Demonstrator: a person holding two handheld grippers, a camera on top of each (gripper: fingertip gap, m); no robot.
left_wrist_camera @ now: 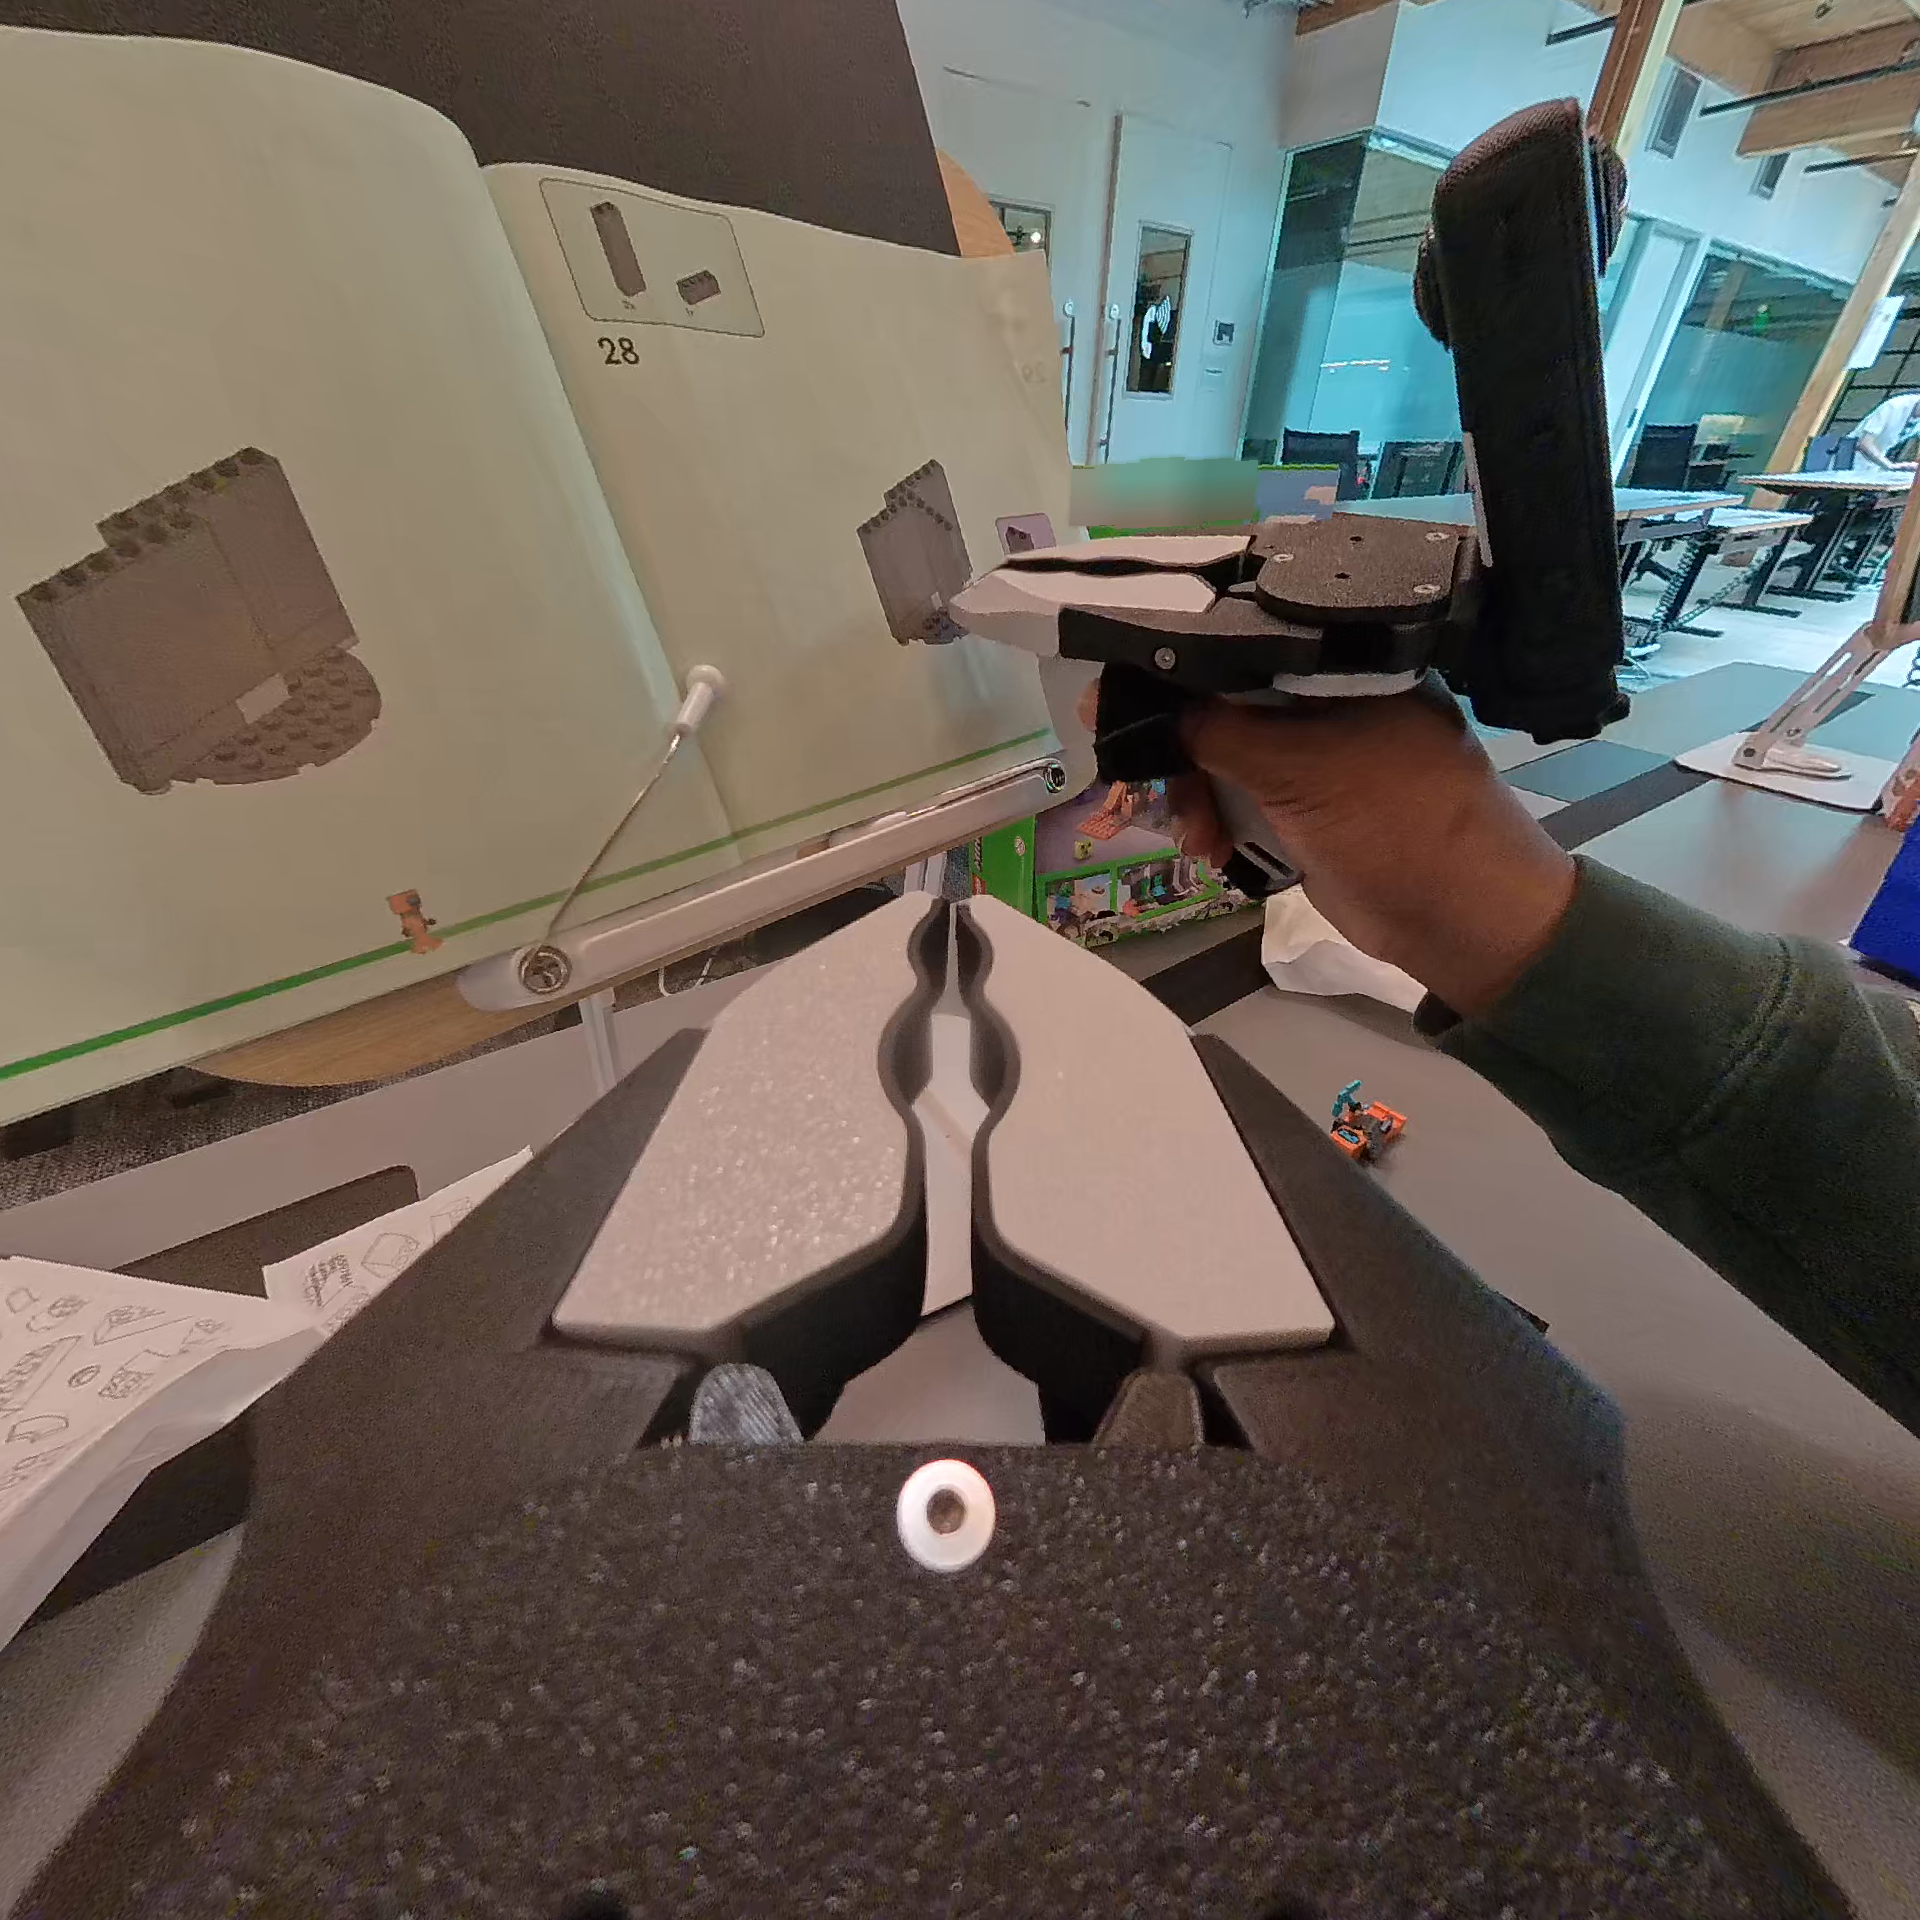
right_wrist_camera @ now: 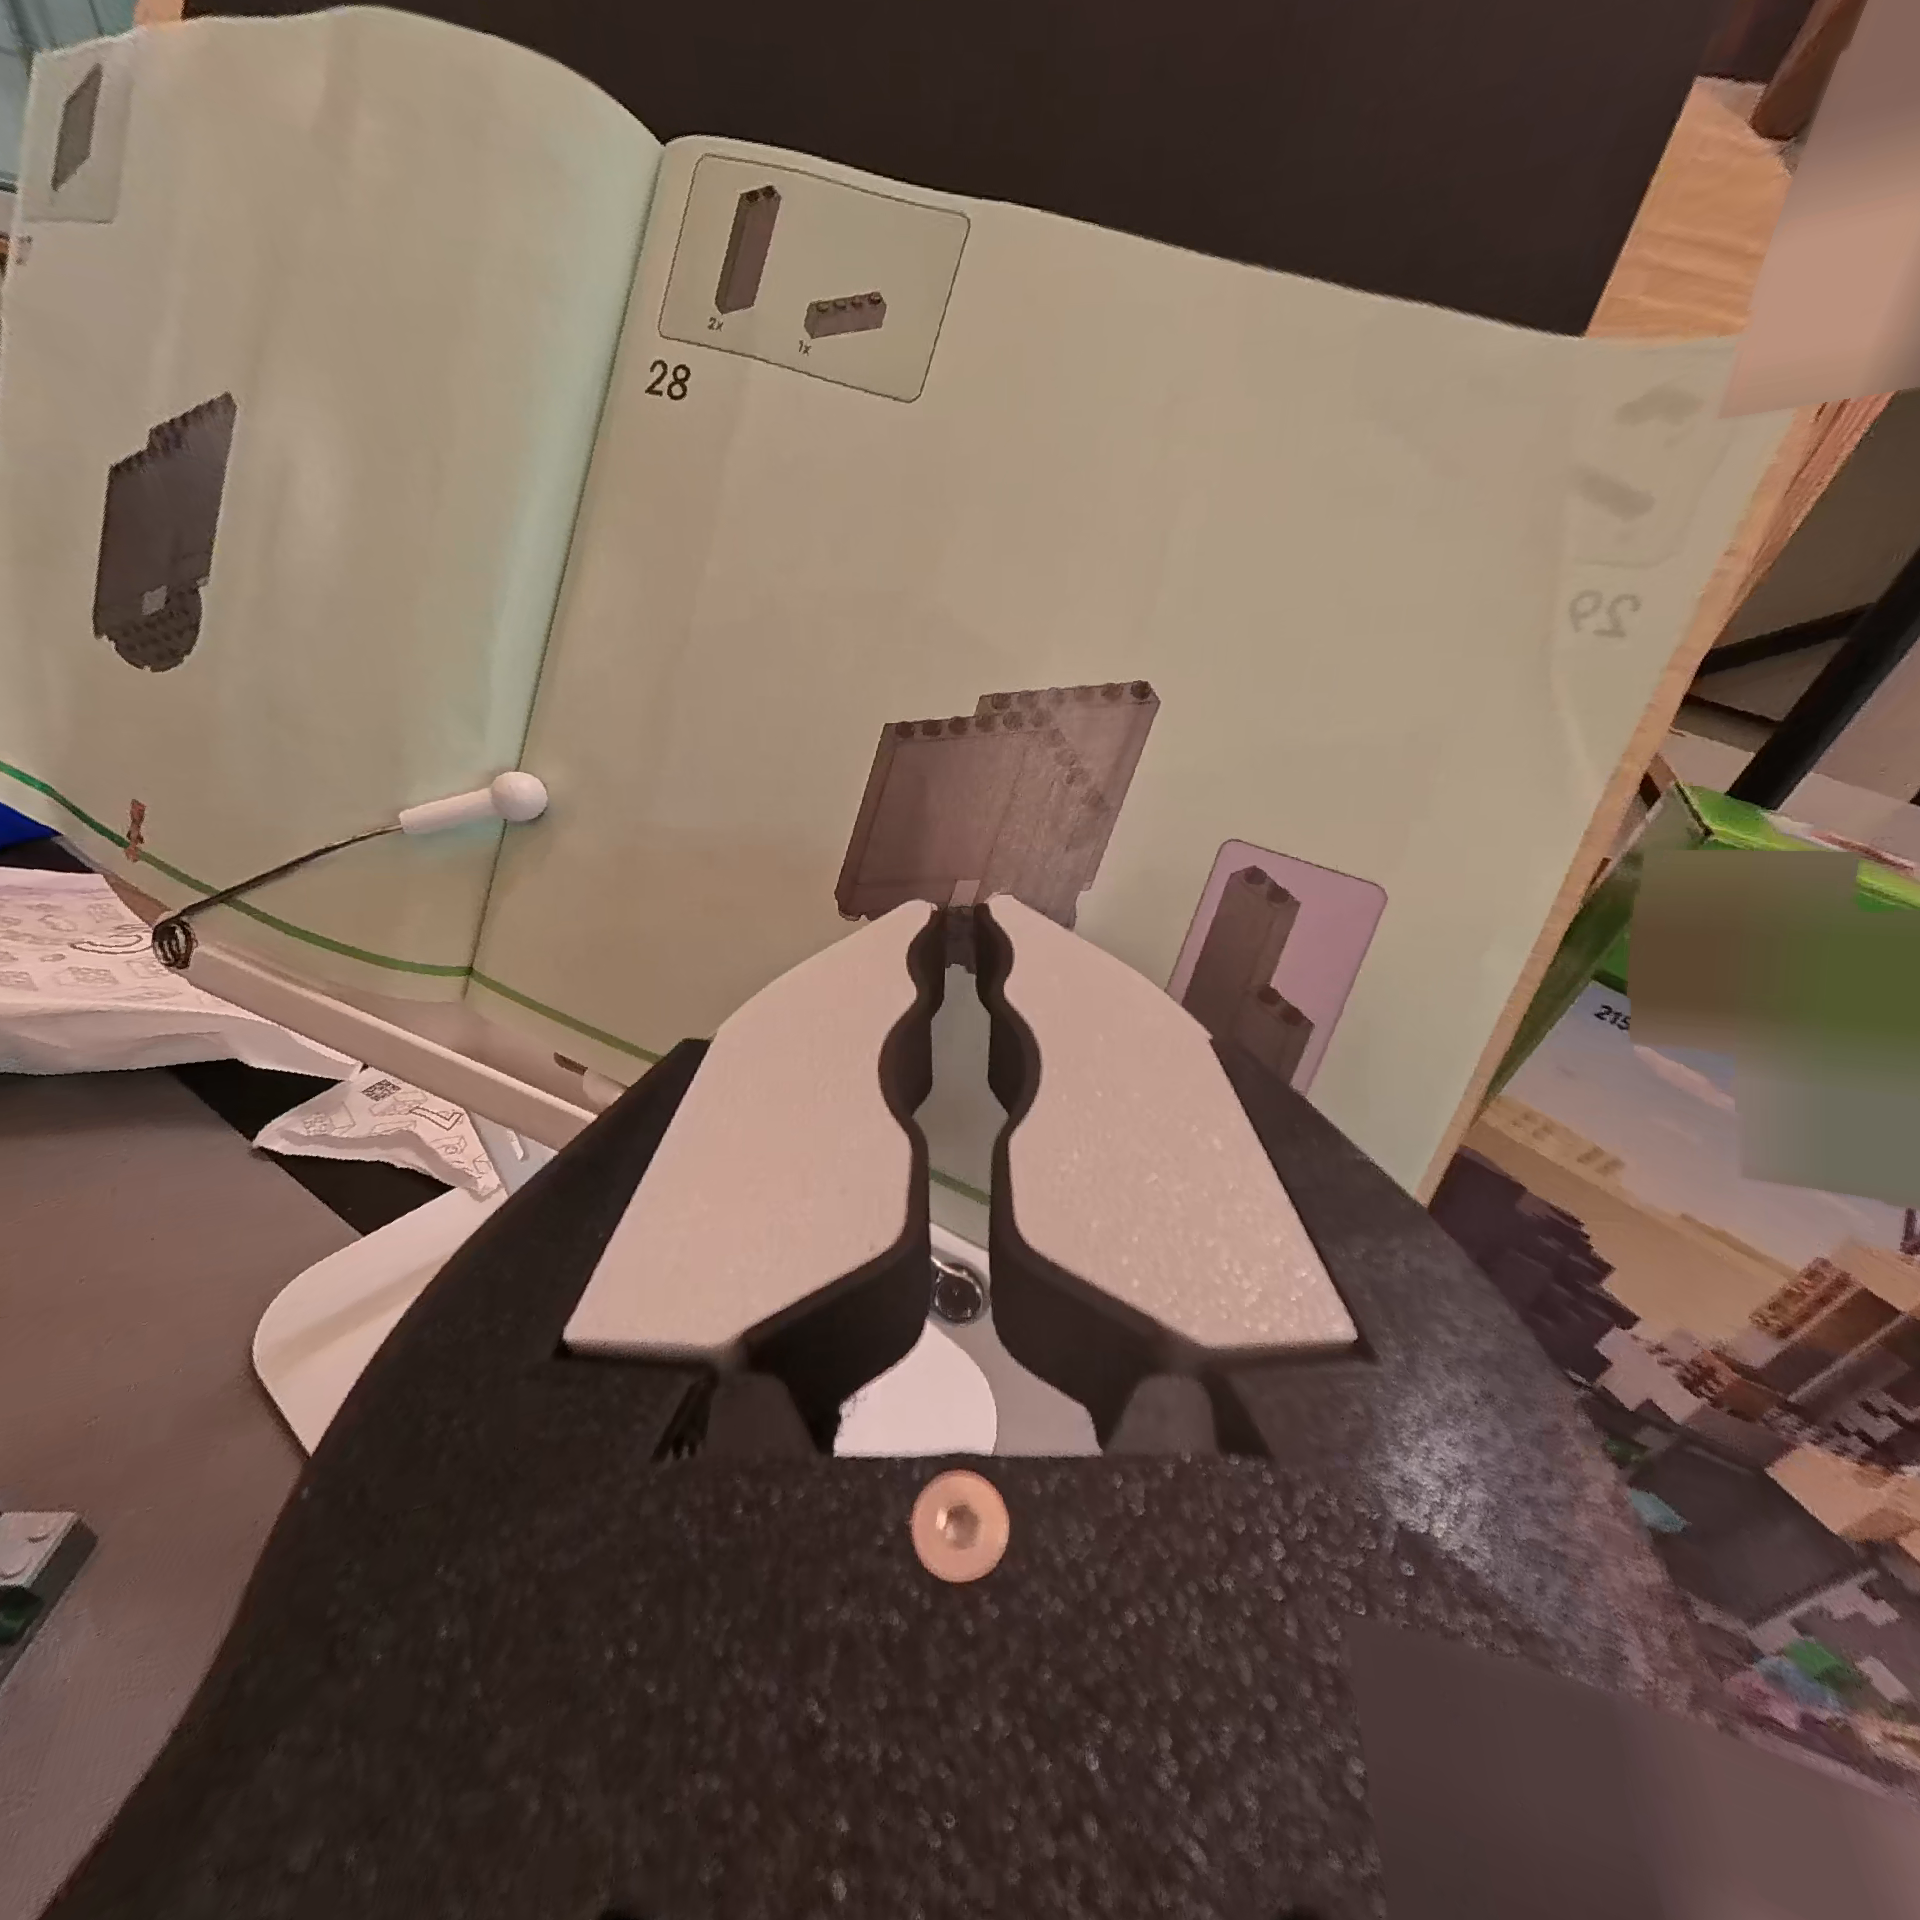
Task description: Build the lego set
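The open instruction booklet [left_wrist_camera: 312,416] stands on a white stand, with pictures of a grey brick wall on both pages. My left gripper [left_wrist_camera: 953,914] is shut and empty, held low in front of the stand's ledge [left_wrist_camera: 779,873]. My right gripper [left_wrist_camera: 961,608] is held by a hand [left_wrist_camera: 1382,810], shut, with its tips at the right page. In the right wrist view the right gripper [right_wrist_camera: 961,914] points at the wall picture on the booklet [right_wrist_camera: 1247,520]. I cannot tell whether it touches the paper. A small orange and blue lego figure [left_wrist_camera: 1366,1127] lies on the grey table.
A wire page holder [left_wrist_camera: 696,696] presses the booklet near its fold, also seen in the right wrist view [right_wrist_camera: 488,810]. The lego box [right_wrist_camera: 1662,1351] stands right of the stand. Crumpled paper bags [left_wrist_camera: 104,1382] lie at the left. A grey lego plate [right_wrist_camera: 36,1548] lies at the left edge. The grippers' ends are close to 15 cm from one another. Between my left fingertips and the grey lego plate [right_wrist_camera: 36,1548] there is roughly 20 cm.
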